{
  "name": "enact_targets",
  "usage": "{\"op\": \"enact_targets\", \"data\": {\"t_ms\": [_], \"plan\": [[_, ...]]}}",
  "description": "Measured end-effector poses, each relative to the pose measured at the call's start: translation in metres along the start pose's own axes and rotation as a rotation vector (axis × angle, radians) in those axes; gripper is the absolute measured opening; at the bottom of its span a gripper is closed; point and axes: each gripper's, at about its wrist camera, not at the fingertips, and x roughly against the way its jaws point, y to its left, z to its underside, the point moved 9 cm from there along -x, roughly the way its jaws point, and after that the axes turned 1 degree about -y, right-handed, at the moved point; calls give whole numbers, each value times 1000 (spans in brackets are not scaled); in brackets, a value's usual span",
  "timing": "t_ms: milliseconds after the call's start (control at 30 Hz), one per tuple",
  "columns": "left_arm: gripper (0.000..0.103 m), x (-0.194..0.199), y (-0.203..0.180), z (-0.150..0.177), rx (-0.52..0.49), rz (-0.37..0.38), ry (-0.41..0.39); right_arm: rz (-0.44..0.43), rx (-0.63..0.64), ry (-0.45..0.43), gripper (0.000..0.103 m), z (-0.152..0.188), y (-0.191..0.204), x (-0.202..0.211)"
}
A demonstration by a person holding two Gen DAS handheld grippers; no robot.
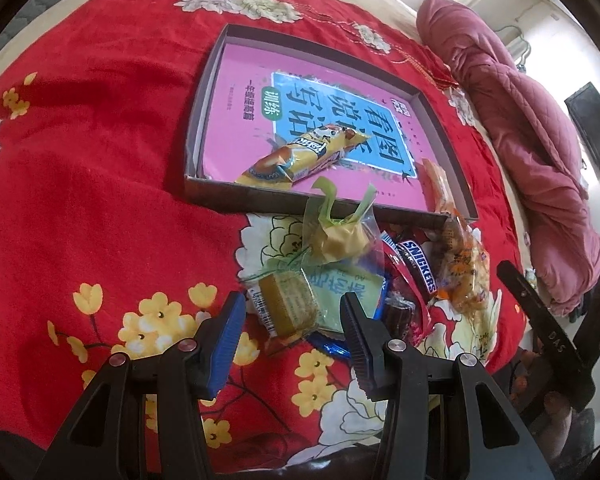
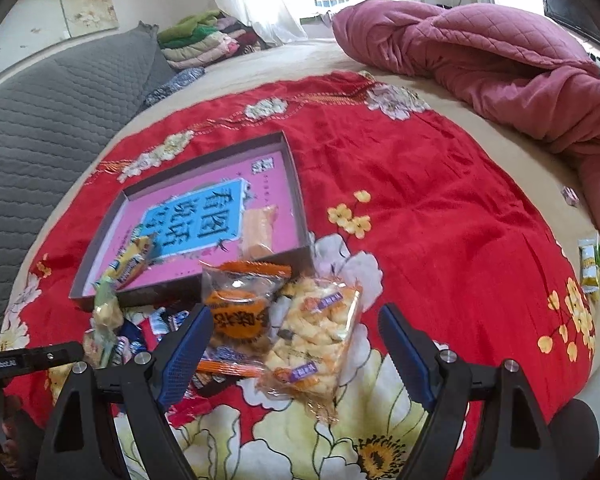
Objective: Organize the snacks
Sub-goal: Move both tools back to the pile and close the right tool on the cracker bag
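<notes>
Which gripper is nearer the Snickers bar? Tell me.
Left. The left gripper hangs open just left of the Snickers bar, over the green packets. The right gripper is open farther right, around the orange packet.

A heap of wrapped snacks [image 1: 364, 276] lies at my twelve o'clock, against the shallow box's [image 1: 236, 196] near wall. A yellow packet [image 1: 300, 156] lies flat inside.
</notes>
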Motion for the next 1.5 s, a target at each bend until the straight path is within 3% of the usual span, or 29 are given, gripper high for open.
{"op": "enact_targets", "data": {"t_ms": [500,1100,1500], "plan": [[51,-14,1,6,41,23,32,41,-4,76,84,16,-9,-22],[53,-25,9,9,113,61,59,98,-10,92,84,19,-21,-34],[53,-27,10,7,120,61,59,172,80,83,84,17,-17,-44]]}}
